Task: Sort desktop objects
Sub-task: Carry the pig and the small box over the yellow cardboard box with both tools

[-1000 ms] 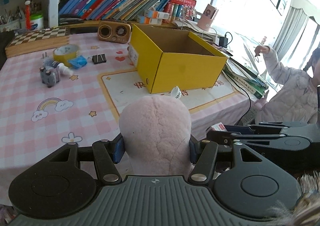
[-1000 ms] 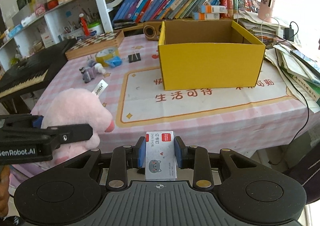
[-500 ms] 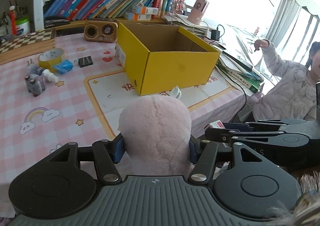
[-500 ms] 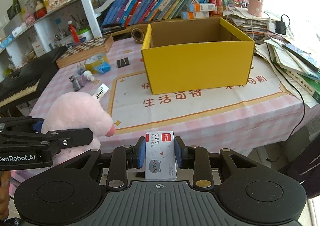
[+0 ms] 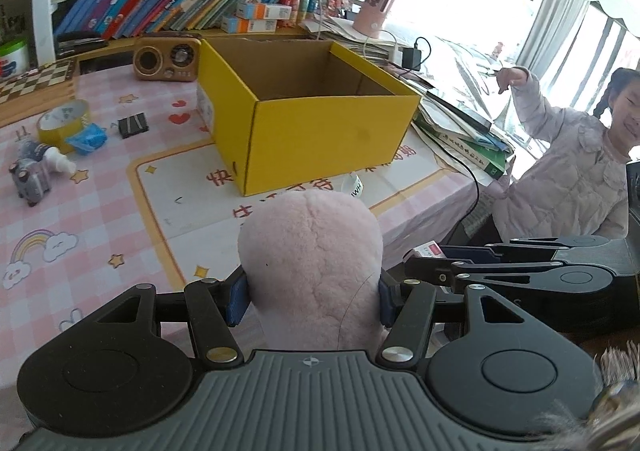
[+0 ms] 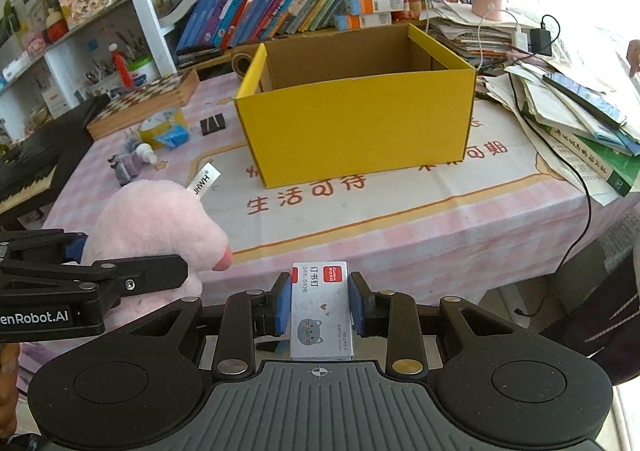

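Note:
My left gripper [image 5: 312,297] is shut on a pink plush toy [image 5: 310,251], held in front of the table's near edge; the toy also shows in the right wrist view [image 6: 152,227]. My right gripper [image 6: 320,303] is shut on a small white staples box [image 6: 321,309] with a cat picture; it shows in the left wrist view [image 5: 429,250] to the right of the toy. An open, empty yellow cardboard box [image 5: 316,119] stands on the table ahead of both grippers, also in the right wrist view [image 6: 356,119].
On the pink checked tablecloth [image 5: 80,219] lie a tape roll [image 5: 64,123], a blue packet [image 5: 86,137], a black binder clip [image 5: 133,124], a small toy [image 5: 30,177] and a wooden radio [image 5: 168,57]. A chessboard [image 6: 148,99] lies far left. Papers and books [image 6: 576,103] pile right. A child [image 5: 576,171] stands right.
Both grippers have moved closer to the yellow box and swung a little, so the box looms larger. Each still holds its object. The child has come further into view.

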The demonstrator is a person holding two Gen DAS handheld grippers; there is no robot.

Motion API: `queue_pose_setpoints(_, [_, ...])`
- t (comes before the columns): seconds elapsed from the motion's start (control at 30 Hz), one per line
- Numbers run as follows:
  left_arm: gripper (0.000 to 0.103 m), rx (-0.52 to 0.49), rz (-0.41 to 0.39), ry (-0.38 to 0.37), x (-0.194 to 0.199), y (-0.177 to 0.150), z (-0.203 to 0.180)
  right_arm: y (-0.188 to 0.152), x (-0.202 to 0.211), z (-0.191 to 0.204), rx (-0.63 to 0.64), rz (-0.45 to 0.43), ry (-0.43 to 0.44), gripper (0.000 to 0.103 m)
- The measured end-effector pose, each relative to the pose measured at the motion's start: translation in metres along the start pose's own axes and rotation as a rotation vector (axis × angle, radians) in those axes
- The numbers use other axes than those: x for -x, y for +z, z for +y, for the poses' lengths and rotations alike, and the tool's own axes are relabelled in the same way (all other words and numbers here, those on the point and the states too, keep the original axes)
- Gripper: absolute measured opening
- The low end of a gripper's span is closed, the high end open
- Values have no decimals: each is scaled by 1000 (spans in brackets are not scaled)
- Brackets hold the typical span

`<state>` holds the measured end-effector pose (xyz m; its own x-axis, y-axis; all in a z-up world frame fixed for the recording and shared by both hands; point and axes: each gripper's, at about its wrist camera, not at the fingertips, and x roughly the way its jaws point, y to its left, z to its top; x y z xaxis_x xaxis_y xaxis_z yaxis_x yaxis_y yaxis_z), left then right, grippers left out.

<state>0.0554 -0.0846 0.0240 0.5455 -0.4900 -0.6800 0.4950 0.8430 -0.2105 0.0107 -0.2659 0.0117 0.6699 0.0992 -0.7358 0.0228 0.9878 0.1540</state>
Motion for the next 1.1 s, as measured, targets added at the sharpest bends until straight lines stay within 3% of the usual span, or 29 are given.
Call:
queue_pose_setpoints(0.5, [56,-13,39,-18,-46,25,-39,19,-14,-53,-8,27,0,30])
queue_pose_setpoints(1.1, [56,26,-127,71,-55,108,-78,114,-15,-94,148,-128,155,30])
